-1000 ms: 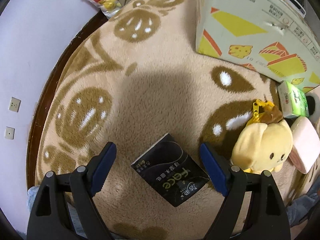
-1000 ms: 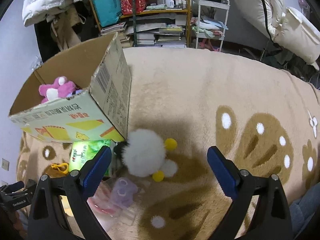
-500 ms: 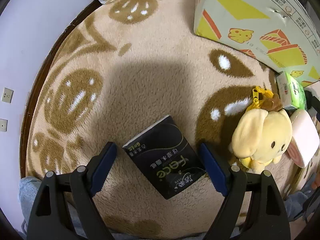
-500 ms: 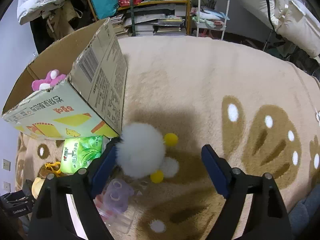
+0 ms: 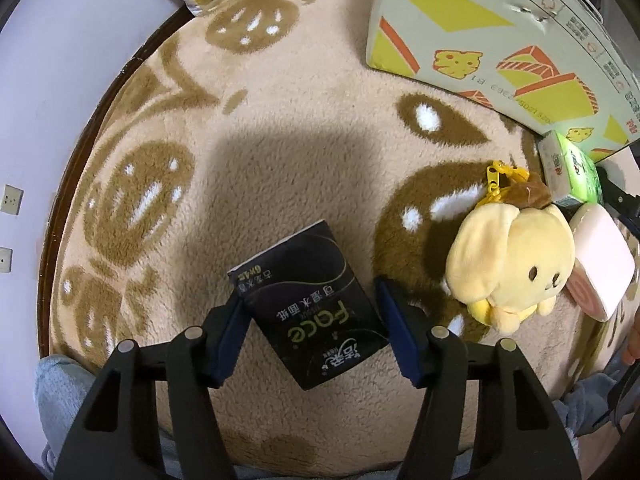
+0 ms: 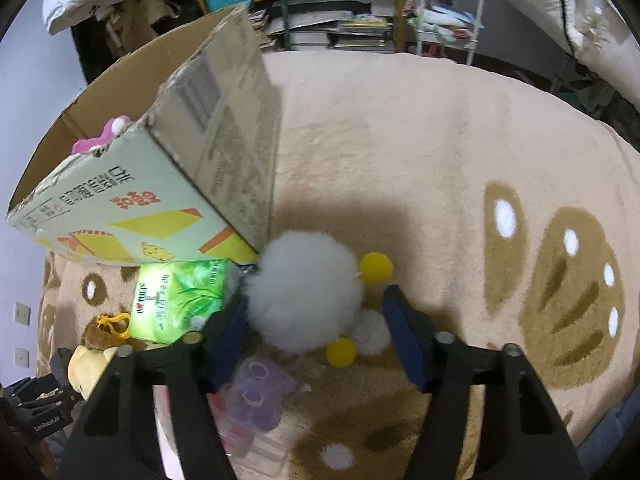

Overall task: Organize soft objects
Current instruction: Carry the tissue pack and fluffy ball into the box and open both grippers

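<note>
— Black tissue pack (image 5: 310, 304) on the rug (image 5: 280, 128), straddled by the left gripper (image 5: 310, 322) — spread, barely touching; grasp just starting?

— Likely. Same for the right gripper (image 6: 316, 334), spread around the white pom-pom toy (image 6: 306, 294). Squeeze next, then lift.

— Cardboard box (image 6: 132, 196)?

— Open, just beside; pink plush (image 6: 102, 141) inside.

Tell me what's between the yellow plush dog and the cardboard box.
In the left wrist view, a green tissue pack lies between the yellow plush dog and the cardboard box.

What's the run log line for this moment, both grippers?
left gripper: open, straddling black tissue pack | right gripper: open, around white pompom | box: pink plush inside
</note>
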`<action>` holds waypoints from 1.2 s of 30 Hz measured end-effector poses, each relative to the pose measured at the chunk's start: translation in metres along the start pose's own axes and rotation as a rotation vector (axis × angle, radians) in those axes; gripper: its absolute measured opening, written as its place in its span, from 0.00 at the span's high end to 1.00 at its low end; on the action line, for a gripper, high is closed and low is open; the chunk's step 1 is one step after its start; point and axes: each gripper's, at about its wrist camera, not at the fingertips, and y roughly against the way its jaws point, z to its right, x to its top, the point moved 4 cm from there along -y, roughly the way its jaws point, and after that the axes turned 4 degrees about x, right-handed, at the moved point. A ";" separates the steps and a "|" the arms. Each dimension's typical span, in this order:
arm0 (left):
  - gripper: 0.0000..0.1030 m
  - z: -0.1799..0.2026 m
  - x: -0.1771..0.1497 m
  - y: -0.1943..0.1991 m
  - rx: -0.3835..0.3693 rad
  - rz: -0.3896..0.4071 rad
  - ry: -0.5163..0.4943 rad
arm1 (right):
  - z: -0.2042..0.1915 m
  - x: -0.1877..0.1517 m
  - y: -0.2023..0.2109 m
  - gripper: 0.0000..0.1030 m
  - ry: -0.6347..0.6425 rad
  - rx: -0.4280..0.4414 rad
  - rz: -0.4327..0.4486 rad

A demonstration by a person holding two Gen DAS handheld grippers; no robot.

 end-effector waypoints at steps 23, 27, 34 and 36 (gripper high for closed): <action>0.42 0.023 -0.002 0.008 0.008 0.049 -0.054 | -0.012 -0.014 0.004 0.68 0.027 0.076 0.008; 0.42 0.026 -0.002 0.016 0.057 0.110 -0.076 | -0.008 -0.016 0.015 0.68 0.020 0.079 0.026; 0.42 0.038 -0.002 0.056 0.022 0.280 -0.113 | -0.010 -0.021 0.053 0.68 -0.022 0.151 0.100; 0.42 0.043 -0.004 0.075 0.002 0.355 -0.132 | -0.010 -0.019 0.068 0.68 -0.043 0.187 0.138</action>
